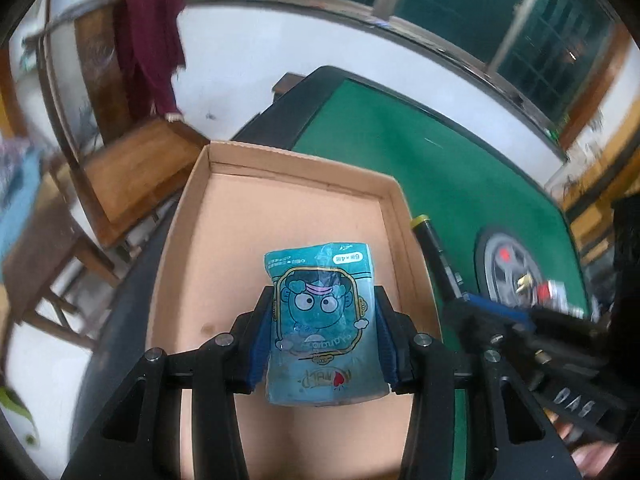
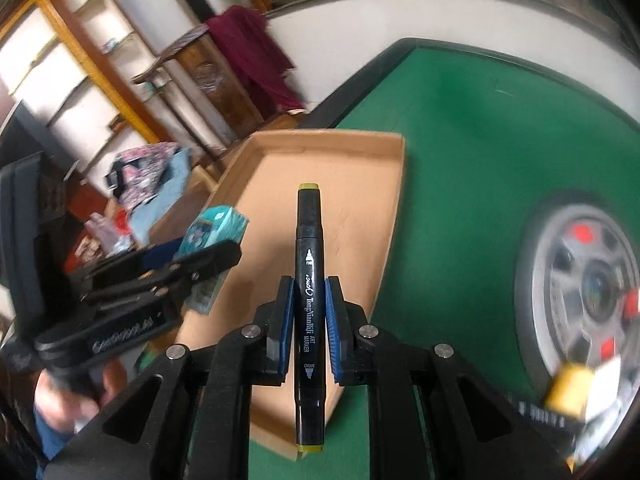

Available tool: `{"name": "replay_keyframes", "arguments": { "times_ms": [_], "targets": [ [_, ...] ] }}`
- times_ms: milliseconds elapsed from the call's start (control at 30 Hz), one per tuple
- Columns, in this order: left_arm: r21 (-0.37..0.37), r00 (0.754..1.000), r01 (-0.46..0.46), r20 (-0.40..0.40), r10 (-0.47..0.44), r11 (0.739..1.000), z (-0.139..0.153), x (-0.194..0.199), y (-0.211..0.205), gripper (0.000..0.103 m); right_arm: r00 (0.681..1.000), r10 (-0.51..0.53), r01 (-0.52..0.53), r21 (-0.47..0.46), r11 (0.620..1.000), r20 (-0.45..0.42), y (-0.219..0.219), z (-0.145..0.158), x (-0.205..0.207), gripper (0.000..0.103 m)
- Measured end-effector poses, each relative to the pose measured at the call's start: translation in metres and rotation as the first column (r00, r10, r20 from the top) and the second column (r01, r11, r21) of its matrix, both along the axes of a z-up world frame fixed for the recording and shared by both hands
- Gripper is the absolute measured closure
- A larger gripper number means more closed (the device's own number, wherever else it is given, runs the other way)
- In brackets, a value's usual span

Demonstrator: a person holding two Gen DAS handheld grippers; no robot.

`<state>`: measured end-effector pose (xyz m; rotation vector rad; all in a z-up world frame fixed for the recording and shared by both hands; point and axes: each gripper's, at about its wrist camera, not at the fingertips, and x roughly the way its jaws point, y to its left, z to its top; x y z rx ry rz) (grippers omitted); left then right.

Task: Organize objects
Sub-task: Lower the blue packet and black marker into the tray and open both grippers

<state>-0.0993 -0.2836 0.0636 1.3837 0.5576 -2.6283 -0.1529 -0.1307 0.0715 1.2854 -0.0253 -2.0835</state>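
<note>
My left gripper point(image 1: 322, 308) is shut on a teal tissue pack point(image 1: 322, 320) with a cartoon face, held over the open cardboard tray point(image 1: 280, 216). My right gripper point(image 2: 308, 300) is shut on a black art marker point(image 2: 308, 280) with yellow-green caps, held above the tray's point(image 2: 356, 184) right part. In the left wrist view the marker point(image 1: 434, 252) and right gripper point(image 1: 520, 332) show just right of the tray's rim. In the right wrist view the left gripper point(image 2: 192, 264) with the tissue pack point(image 2: 212, 232) shows at the left over the tray.
The tray lies at the left edge of a green felt table point(image 1: 440, 168) with a black border. A round silver centre panel point(image 2: 580, 292) with small objects on it sits to the right. Wooden chairs point(image 1: 132, 176), a maroon cloth and shelves stand beyond the table.
</note>
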Motion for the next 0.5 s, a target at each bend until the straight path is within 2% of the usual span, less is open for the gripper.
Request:
{"name": "replay_keyframes", "arguments": {
  "times_ms": [200, 267, 500],
  "targets": [
    [0.105, 0.995, -0.076, 0.072, 0.068, 0.992, -0.029, -0.043, -0.018, 0.062, 0.994, -0.089, 0.089, 0.005, 0.996, 0.057, -0.017, -0.027, -0.049, 0.091],
    [0.138, 0.994, -0.095, 0.076, 0.085, 0.986, -0.036, -0.049, -0.020, 0.062, 0.991, -0.105, 0.106, -0.009, 0.994, 0.083, -0.020, -0.034, -0.059, 0.091],
    [0.223, 0.994, -0.107, 0.029, 0.103, 0.969, -0.049, -0.050, -0.024, 0.061, 0.985, -0.159, 0.160, -0.004, 0.987, 0.069, -0.020, -0.038, -0.075, 0.091]
  ]
}}
